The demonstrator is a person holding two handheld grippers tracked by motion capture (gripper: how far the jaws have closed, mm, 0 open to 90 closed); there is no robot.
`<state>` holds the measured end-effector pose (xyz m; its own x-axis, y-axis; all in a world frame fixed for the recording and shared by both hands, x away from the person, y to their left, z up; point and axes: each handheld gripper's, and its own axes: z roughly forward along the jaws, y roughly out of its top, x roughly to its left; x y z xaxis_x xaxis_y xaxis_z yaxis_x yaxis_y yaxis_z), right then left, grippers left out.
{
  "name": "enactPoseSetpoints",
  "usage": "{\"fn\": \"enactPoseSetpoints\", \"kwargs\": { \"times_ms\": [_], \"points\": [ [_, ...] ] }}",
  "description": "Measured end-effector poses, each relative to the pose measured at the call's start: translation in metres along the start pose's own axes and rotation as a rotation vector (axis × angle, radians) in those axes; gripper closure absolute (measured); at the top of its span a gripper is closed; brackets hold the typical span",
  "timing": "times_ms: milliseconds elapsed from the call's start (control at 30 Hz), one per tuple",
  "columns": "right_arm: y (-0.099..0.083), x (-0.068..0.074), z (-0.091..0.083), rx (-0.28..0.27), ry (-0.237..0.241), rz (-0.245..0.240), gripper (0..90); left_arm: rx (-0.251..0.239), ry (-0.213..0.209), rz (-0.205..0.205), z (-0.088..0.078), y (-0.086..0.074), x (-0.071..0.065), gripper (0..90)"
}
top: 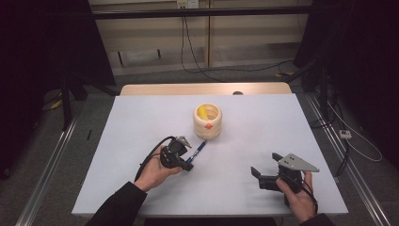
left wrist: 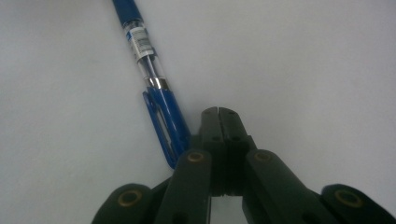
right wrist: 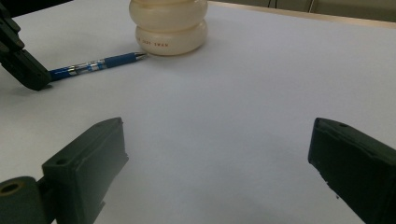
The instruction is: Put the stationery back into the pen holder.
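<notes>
One blue pen [left wrist: 154, 84] flat on white table [top: 141, 122], tip touching cream ribbed pot [top: 207, 121]. Left gripper [left wrist: 218, 112] pressed together, empty, just beside pen's clip end, opposite the pot. Right gripper [right wrist: 215, 154] spread wide, well apart from pot.

Small unreadable print on cream holder [right wrist: 161, 44]

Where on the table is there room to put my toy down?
The white table is bare right of the cream pot, and along its left side. It is crowded between the pot and the left claw, where the blue pen lies.
</notes>
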<state>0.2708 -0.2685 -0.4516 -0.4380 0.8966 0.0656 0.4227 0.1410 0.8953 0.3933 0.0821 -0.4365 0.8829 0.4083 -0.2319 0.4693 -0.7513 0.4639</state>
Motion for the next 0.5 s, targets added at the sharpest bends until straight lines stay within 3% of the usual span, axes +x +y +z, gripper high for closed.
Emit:
{"fn": "enactPoseSetpoints", "kwargs": {
  "times_ms": [300,500],
  "points": [
    [0.0,0.0,0.0,0.0,0.001,-0.002,4.1,0.008,0.024,-0.018,-0.006,-0.006,0.005,90.0],
    [0.0,0.0,0.0,0.0,0.002,-0.003,4.0,0.013,0.055,-0.009,-0.011,-0.009,0.013,90.0]
  ]
}}
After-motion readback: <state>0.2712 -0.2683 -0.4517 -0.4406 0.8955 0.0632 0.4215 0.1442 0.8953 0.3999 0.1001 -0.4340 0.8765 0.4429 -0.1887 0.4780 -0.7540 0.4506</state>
